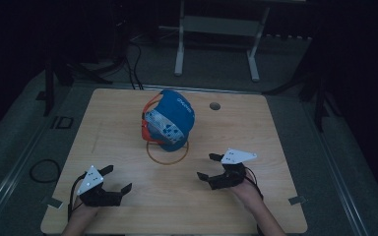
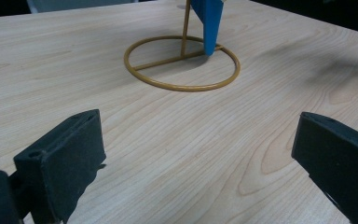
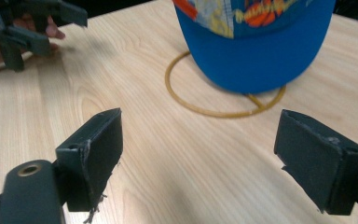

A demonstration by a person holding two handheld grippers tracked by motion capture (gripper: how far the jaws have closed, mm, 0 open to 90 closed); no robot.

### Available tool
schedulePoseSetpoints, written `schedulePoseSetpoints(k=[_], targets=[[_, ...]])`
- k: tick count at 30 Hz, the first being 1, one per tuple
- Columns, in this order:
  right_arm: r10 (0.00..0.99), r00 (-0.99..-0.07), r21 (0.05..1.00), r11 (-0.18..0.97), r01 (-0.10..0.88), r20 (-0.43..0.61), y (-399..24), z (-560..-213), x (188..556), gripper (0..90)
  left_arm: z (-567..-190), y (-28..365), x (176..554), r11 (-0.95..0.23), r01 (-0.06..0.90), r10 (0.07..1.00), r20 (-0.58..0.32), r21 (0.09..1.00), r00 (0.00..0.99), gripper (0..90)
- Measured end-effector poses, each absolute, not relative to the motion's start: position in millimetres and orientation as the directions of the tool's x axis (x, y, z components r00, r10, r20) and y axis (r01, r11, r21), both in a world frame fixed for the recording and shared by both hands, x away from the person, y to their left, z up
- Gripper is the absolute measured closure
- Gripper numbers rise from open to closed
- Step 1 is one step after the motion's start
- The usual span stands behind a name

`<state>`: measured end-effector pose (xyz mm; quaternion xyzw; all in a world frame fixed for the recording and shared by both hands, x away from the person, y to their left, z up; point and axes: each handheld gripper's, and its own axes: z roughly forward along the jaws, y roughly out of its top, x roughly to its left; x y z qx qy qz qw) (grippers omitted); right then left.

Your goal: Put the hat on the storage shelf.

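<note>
A blue cap (image 1: 170,120) with orange and patterned panels hangs on a gold wire stand (image 1: 167,152) near the middle of the wooden table (image 1: 118,128). The stand's ring base (image 2: 182,63) lies flat, and the cap's blue brim (image 3: 256,60) dips over it. My left gripper (image 1: 117,179) rests open at the front left, its jaws wide apart over bare wood, well short of the stand. At the front right my right gripper (image 1: 209,166) is open too, pointed at the cap with nothing between its jaws. The left gripper (image 3: 28,28) also shows far off in the right gripper view.
A round cable hole (image 1: 215,105) sits in the table's far right part. A white frame (image 1: 216,34) stands on the floor behind the table, and cables (image 1: 44,169) lie on the floor to the left. The surroundings are dark.
</note>
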<state>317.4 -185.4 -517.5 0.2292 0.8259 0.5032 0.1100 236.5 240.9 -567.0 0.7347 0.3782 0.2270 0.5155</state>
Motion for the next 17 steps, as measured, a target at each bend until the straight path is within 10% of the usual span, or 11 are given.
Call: schedulePoseSetpoints(k=[17], targets=[[0.517, -0.853, 0.853, 0.41, 0.323, 0.075, -201.5, -547.8, 314.8, 15.9, -567.3, 240.7, 236.8, -0.182, 0.322, 0.788, -0.058, 0.929, 0.613, 2.8]])
